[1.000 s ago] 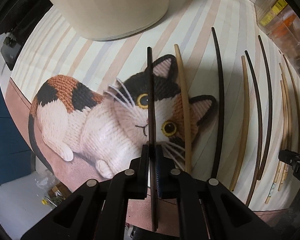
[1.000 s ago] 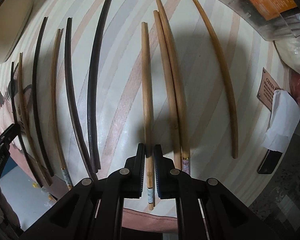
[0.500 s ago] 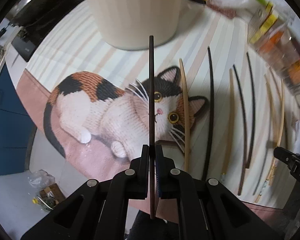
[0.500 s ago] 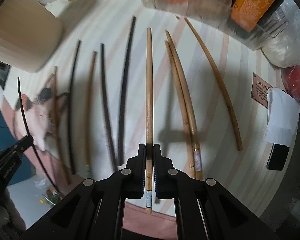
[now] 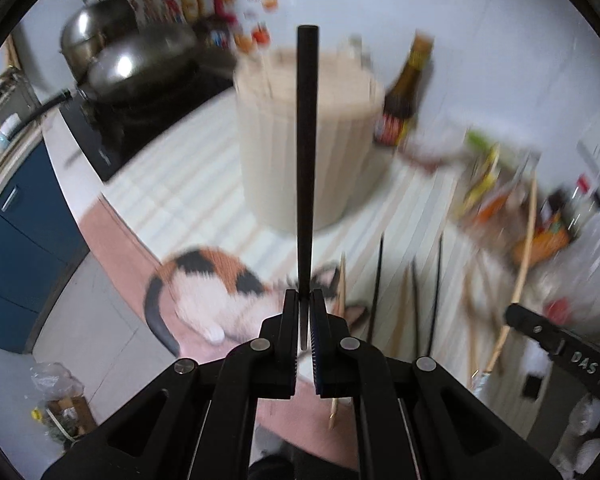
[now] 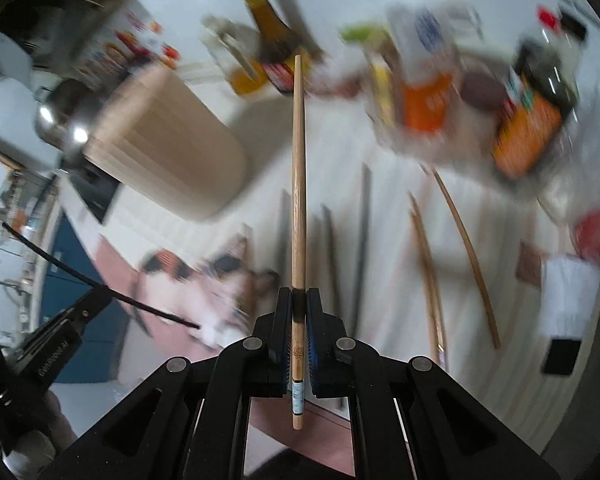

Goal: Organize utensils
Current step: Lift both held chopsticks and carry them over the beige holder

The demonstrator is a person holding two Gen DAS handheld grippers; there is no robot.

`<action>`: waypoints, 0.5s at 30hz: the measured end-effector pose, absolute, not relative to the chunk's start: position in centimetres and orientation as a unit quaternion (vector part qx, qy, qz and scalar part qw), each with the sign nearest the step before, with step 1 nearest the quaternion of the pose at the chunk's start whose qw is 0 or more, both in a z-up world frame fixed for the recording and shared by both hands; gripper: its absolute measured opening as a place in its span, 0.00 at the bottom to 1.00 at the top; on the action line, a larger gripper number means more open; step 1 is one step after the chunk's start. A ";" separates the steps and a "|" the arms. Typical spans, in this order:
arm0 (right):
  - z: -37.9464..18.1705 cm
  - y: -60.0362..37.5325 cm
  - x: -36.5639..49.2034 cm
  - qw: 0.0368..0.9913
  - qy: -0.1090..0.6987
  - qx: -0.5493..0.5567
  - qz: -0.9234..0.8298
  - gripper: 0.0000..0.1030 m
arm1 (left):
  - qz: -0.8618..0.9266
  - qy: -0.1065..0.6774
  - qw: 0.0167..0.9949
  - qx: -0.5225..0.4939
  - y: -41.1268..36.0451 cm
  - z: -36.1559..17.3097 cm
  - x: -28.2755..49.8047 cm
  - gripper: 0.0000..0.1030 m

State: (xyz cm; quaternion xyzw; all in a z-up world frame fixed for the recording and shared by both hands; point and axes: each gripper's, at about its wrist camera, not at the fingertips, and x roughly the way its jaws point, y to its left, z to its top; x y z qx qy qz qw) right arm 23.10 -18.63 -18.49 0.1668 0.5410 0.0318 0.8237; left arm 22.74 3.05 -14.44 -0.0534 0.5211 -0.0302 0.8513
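While both frames are smeared by motion blur, the two grips read clearly. The left hand-held gripper (image 5: 304, 312) is pressed together on a dark chopstick (image 5: 307, 160), pinching it near its thin end, so that the shaft stands out ahead of the jaws and crosses in front of the beige ribbed container (image 5: 308, 140). The right hand-held gripper (image 6: 298, 312) is likewise pinching a light wooden chopstick (image 6: 298, 184), held near its banded end, with a short stub sticking out behind the pads; its far tip lies to the right of the container (image 6: 167, 152) in that view.

The container stands on the striped mat (image 5: 187, 196) that covers the worktop, with the printed calico cat (image 5: 215, 284) on the near side of it. More chopsticks, dark (image 5: 376, 284) and wooden (image 6: 470, 256) (their count is lost in the blur), lie on the mat to the right of the container, none touching it. A brown sauce bottle (image 5: 404, 96) stands just beside the container on its far right, and a steel pan (image 5: 139, 64) sits on the stove to the container's far left. Packets and jars (image 6: 428, 104) crowd the worktop farther right of the container.
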 end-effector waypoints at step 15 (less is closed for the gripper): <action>-4.8 -11.3 36.4 0.895 0.403 0.143 0.128 0.07 | -0.006 0.375 0.923 -0.087 7.5 1.3 30.1 0.03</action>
